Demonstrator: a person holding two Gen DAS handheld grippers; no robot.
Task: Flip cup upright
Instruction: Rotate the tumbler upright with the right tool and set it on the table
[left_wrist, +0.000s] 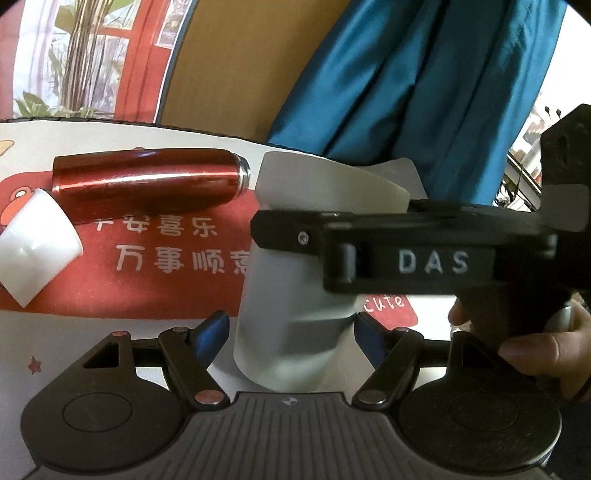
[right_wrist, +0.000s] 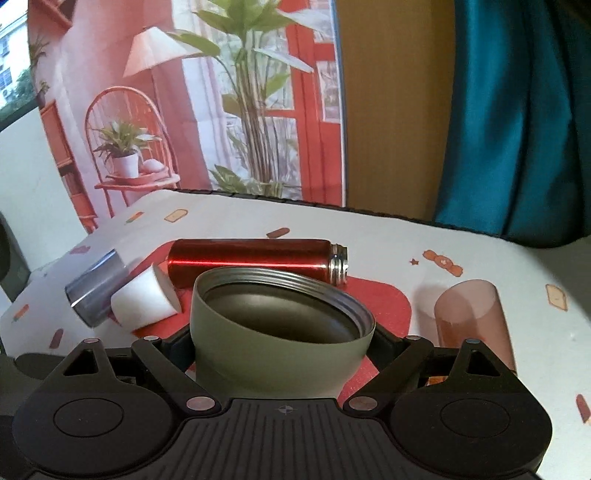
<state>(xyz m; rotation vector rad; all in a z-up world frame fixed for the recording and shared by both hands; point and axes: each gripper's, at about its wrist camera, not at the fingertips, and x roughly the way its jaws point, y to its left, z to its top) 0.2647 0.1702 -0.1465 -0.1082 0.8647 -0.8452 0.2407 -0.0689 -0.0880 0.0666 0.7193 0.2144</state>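
Note:
A grey-green cup with a threaded dark inside stands mouth up between my right gripper's fingers, which are shut on its lower wall. In the left wrist view the same cup shows as a pale grey body. My left gripper has its blue pads on either side of the cup's base with small gaps, so it looks open. The black body of the right gripper, marked DAS, crosses the cup at mid height.
A red metal bottle lies on its side behind the cup. A white cup and a silver-blue cup lie tipped at the left. A translucent pink cup is at the right. A blue curtain hangs behind the table.

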